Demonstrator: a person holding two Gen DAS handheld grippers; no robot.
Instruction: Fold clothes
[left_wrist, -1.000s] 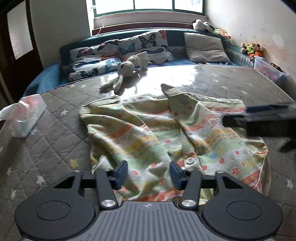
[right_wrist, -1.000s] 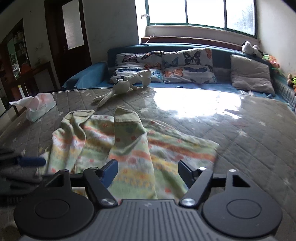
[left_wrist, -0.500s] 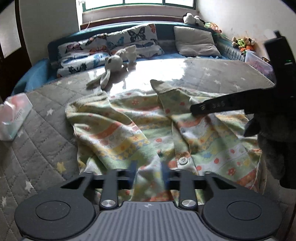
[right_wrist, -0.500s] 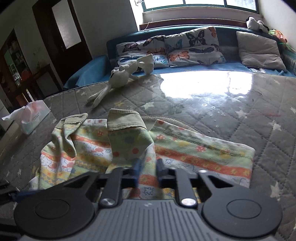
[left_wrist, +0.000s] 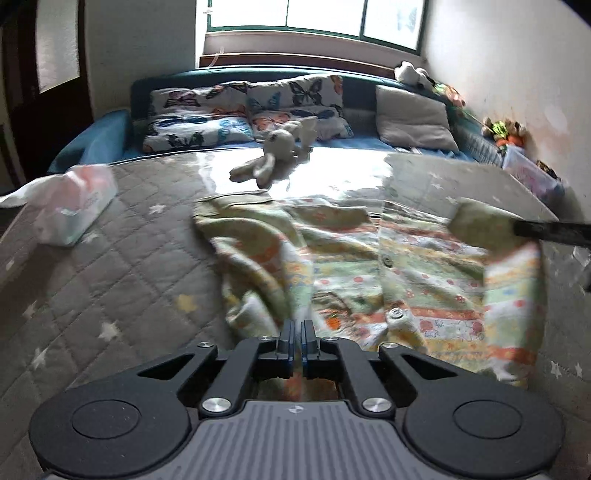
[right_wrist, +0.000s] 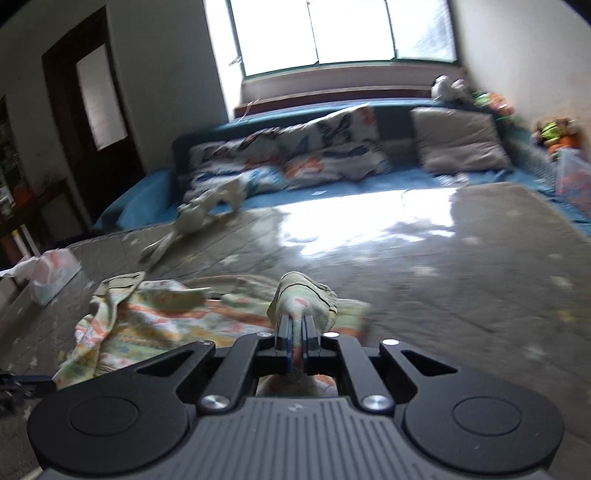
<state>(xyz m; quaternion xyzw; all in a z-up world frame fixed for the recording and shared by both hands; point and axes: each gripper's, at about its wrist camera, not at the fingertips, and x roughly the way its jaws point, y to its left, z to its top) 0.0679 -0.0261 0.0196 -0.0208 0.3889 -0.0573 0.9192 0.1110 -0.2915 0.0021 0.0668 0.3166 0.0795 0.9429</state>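
Pinching the shirt (left_wrist: 369, 280), left gripper (left_wrist: 296, 328) and right gripper (right_wrist: 296, 325) risk losing thin fabric if pulled apart unevenly

A grey quilted mattress cover (left_wrist: 110, 280) with pale stars spanned the bed. A tissue pack (left_wrist: 75, 206) lay near its left edge. A white plush rabbit (left_wrist: 273, 155) lay at the far side, just in front of two butterfly-print pillows (left_wrist: 243, 110) propped against a blue headboard (left_wrist: 354, 83). A plain grey cushion (left_wrist: 413, 118) stood to their right. Small soft toys (left_wrist: 506, 131) lined the right wall, beside a clear plastic bin (left_wrist: 532, 177). A window (left_wrist: 314, 18) was above the bed, and a dark door (right_wrist: 96, 110) stood at far left
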